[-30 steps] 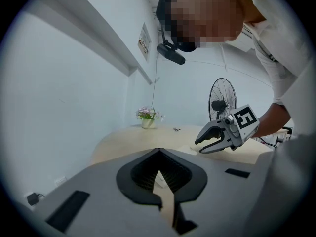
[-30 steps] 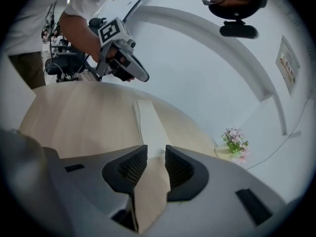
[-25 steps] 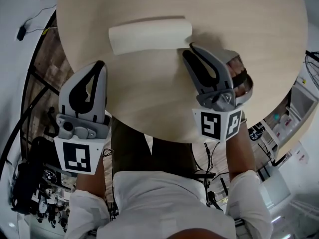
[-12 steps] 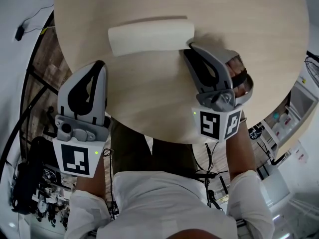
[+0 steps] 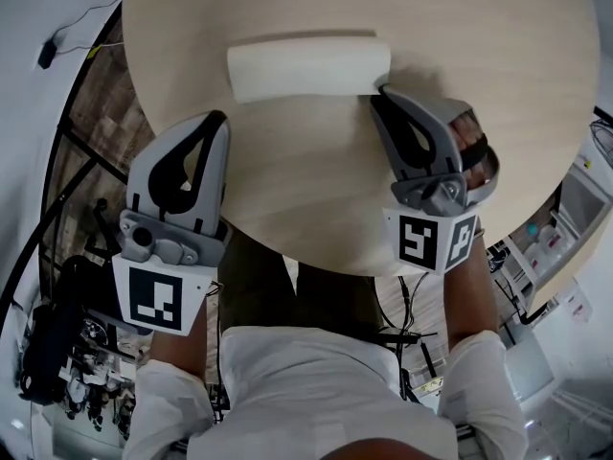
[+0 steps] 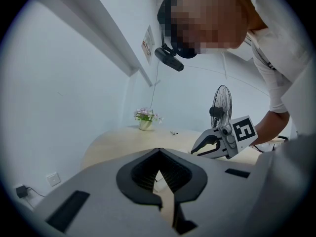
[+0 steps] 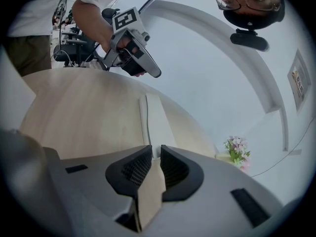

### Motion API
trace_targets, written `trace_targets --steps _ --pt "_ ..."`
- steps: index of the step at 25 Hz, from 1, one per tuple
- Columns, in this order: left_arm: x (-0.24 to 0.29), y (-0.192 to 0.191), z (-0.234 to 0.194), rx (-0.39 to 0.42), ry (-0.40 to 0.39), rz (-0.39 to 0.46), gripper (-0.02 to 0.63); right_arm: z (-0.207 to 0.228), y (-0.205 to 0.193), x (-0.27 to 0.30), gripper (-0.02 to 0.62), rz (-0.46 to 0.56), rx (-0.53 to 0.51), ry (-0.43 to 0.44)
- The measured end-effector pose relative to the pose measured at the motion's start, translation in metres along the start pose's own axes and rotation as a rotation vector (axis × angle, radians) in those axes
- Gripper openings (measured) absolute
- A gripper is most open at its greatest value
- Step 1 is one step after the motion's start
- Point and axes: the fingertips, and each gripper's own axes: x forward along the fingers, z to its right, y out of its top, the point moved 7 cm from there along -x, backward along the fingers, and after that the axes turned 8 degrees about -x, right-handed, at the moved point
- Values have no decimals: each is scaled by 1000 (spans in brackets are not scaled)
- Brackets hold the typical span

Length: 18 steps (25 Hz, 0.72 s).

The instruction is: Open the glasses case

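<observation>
- Head view: the closed glasses case (image 5: 308, 68) lies flat on the round wooden table (image 5: 287, 195), long side across the picture. Compared with a second ago, the whole scene sits a little further right in the frame. The case and the two grippers keep about the same layout against each other. The left gripper (image 5: 218, 118) looks slightly larger than before. Its tips point at the case's left end, near it but short of it. The right gripper (image 5: 383, 94) has its tips just at the case's near right corner. This view does not settle whether they touch. Fingers (image 5: 471, 147) of the person's hand wrap around the right gripper's handle.
- Left gripper view: unlike the head view, this one shows the dark ribbed pads. They meet at the far tip and hold nothing, with only a strip of table showing behind them. It also shows the right gripper from the side, low over the table, a small pot of flowers (image 6: 145, 118) at the far edge and a standing fan (image 6: 222, 105).
- Right gripper view: its jaws stand a thin slit apart with nothing between them. The case runs away from the tips straight ahead. The left gripper hangs above the far end of the table.
</observation>
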Motion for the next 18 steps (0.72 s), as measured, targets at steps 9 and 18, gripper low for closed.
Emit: trace_targets --steps 9,18 --pt "-1 11 0 5 7 -5 12 30 6 -8 43 22 -2 -28" --pt "-1 14 -3 5 7 -8 12 60 6 6 37 82 87 -29"
